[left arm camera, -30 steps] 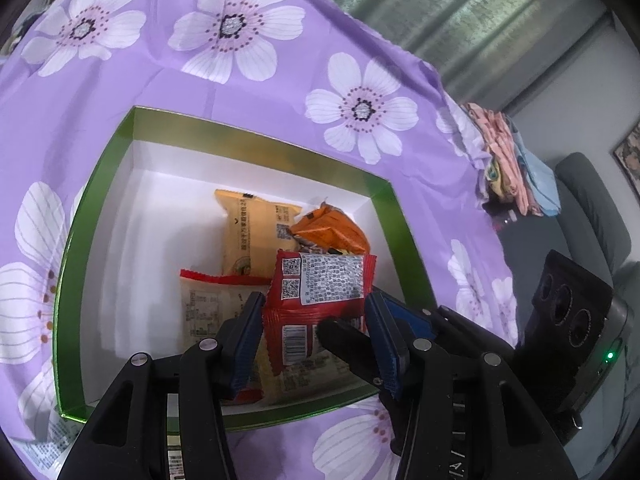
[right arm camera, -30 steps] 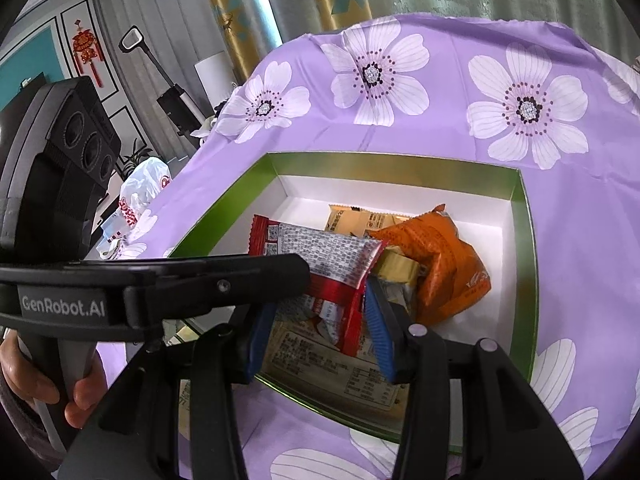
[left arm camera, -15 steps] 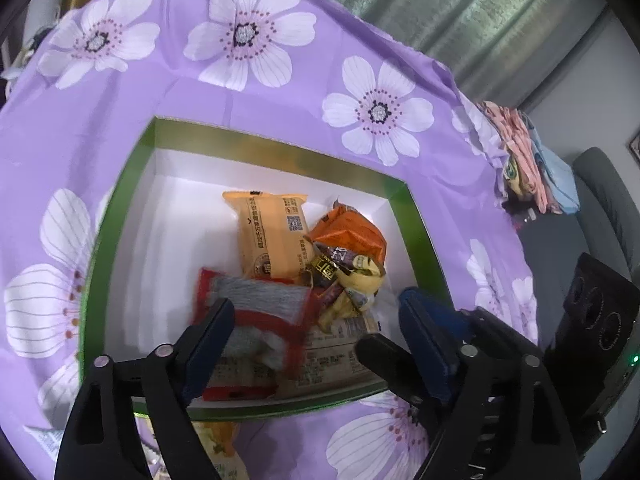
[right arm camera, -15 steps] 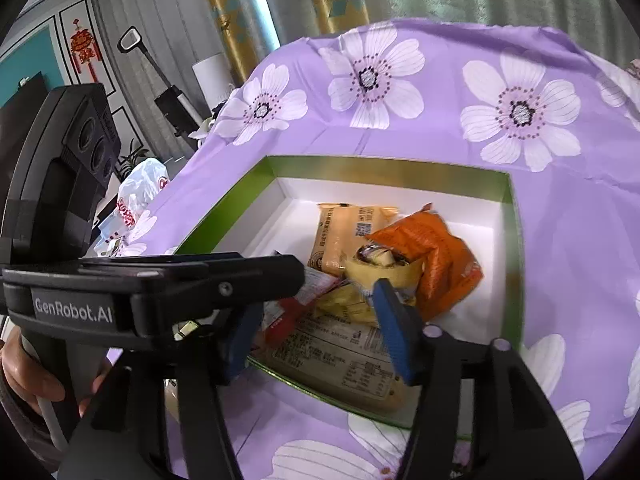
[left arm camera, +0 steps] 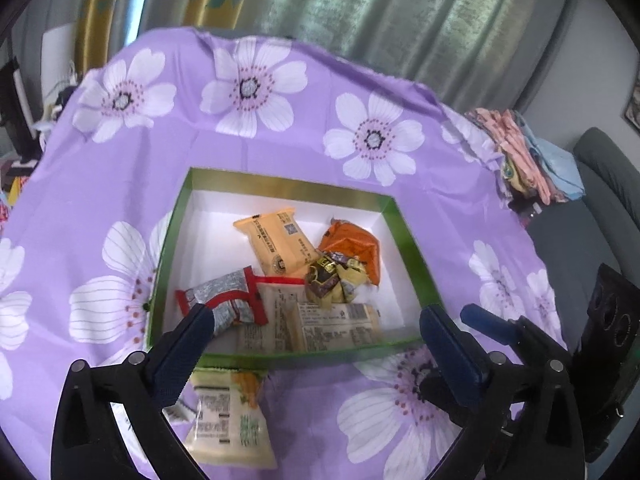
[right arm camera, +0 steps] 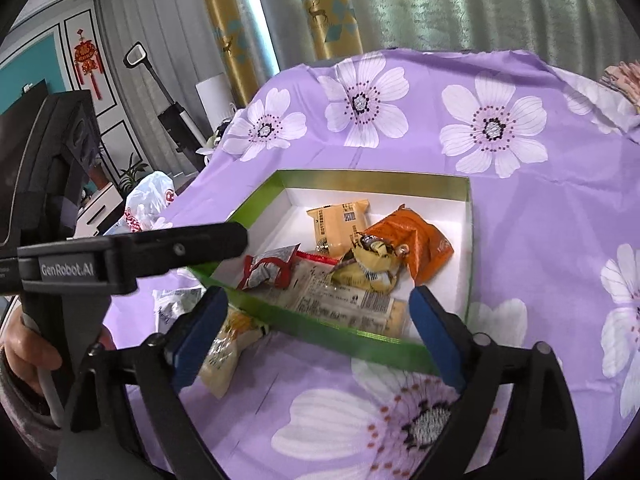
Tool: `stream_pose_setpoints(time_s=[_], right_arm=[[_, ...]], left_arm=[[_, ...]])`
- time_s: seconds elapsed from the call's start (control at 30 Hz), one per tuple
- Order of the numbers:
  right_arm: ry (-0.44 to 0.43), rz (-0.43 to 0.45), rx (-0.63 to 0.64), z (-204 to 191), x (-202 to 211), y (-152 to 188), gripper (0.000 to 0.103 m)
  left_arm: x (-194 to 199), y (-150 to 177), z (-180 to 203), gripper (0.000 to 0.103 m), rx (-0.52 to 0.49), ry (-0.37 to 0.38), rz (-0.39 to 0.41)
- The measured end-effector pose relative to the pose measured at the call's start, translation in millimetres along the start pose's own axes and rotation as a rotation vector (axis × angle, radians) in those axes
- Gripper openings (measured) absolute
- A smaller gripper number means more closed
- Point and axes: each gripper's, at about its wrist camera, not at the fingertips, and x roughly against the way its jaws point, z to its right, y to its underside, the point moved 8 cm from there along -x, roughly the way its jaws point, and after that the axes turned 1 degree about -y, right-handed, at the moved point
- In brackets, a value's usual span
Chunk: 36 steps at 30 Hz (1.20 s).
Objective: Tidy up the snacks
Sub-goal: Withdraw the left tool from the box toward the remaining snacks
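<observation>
Showing only rightward: white bag

Purple tablecloth with white flowers, green-rimmed white box, orange packet, tan yellow packet, red-and-silver packet, blue-padded black fingers

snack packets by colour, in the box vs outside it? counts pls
In the green box:
Yellow-tan packet: 1
Orange packet: 1
Red and grey packet: 1
Gold wrapped packet: 1
Large pale flat packet: 1
Outside, on the purple cloth:
Pale yellow packet: 1
Total: 6
</observation>
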Motion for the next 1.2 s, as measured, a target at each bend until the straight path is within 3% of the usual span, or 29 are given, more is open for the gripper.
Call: stream_pose_setpoints(time_s=[0.47,1.2], right_arm=[[-0.015,0.080,0.043,-31,68,19,0.097],[-0.045,0.086,0.066,-57,91,40,0.097]], left_arm=[[78,17,29,0.102,-0.114,-0.084,0.135],[112,43,33,0.102,-0.135,-0.125,0.171]])
